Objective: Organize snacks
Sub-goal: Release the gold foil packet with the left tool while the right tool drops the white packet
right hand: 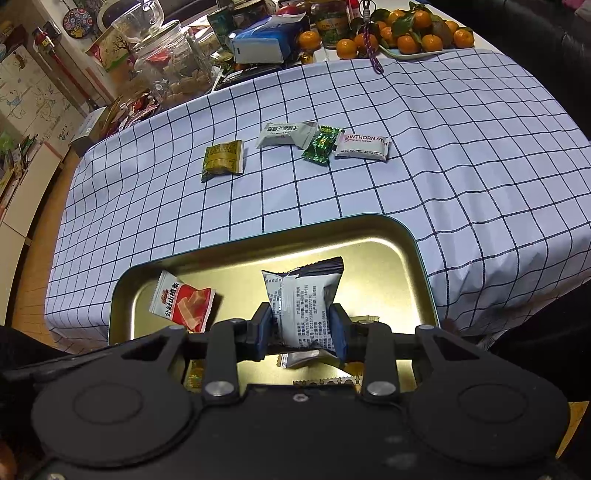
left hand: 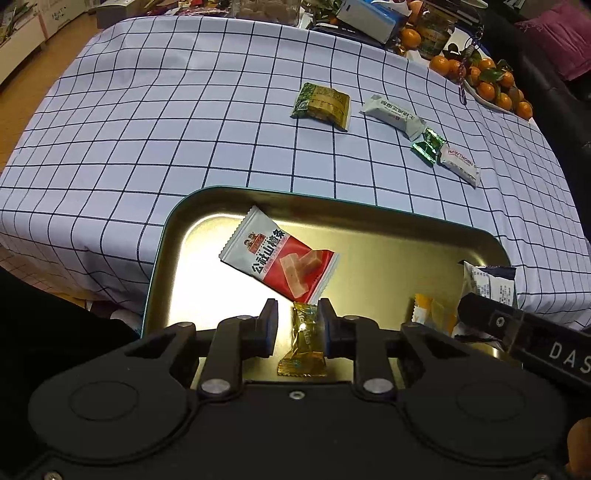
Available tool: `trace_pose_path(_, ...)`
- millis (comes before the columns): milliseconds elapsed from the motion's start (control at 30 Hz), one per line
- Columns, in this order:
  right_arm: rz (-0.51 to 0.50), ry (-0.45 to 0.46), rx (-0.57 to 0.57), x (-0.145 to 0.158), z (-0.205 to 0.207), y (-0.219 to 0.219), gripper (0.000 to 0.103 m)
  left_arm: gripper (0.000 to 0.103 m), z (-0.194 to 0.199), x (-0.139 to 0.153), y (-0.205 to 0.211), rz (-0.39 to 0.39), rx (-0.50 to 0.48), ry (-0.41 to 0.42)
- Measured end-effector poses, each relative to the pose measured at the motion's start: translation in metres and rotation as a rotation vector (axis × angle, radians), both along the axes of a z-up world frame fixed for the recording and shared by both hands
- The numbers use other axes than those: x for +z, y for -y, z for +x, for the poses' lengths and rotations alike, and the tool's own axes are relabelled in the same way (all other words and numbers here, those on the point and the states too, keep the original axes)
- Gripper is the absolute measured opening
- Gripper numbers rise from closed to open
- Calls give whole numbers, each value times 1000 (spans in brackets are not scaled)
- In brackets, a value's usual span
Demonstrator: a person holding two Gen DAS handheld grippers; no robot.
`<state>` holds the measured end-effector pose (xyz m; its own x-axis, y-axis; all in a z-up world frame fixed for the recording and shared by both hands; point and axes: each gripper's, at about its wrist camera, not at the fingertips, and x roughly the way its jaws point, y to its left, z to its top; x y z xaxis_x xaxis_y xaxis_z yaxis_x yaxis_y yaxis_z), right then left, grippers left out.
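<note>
So the snacks are going into a shallow gold metal tray with a teal rim point(left hand: 162, 236) sitting at the near edge of the table, and it's maybe halfway filled. Already lying in it: a red-and-white hawthorn strip packet point(left hand: 279, 254), a small gold-wrapped candy point(left hand: 304, 339) and an orange-yellow packet point(left hand: 432, 314).

The left gripper point(left hand: 297, 325) hangs low over the tray with its jaws narrowly apart. The gold candy sits between them, right against one pad with a clear gap at the other, so it looks released rather than gripped. The right gripper point(right hand: 302, 330) is clamped on a white snack pouch with a dark top edge point(right hand: 303, 299), holding it upright just above the tray floor. Looks like that one is about to be dropped in.

Still out on the blue-and-white checked tablecloth point(right hand: 461, 155): an olive-gold square packet point(right hand: 223, 158), a pale grey-white bar point(right hand: 284, 134), a shiny green twisted candy point(right hand: 320, 146) and a white packet printed HAWTHORN point(right hand: 364, 146). The last three touch one another in a row, so picking one cleanly might nudge its neighbours.

Further back it's clutter: a glass jar of nuts point(right hand: 177, 70), a blue tissue pack point(right hand: 266, 40), a plate of mandarins point(right hand: 417, 33). Nothing blocks the reach to the leftovers.
</note>
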<state>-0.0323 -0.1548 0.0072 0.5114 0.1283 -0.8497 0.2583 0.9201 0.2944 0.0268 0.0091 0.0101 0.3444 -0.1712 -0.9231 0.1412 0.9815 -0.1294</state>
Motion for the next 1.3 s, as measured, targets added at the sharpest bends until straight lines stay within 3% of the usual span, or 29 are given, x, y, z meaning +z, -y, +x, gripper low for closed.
trace_pose_path(300,58,-31,-1,-2,3,1,43,32,2,-5,0,17,-1,-19)
trace_pose_path(1300,57,-81,-42,-8,5,3,43,33,5,-10,3,79,-10,-24)
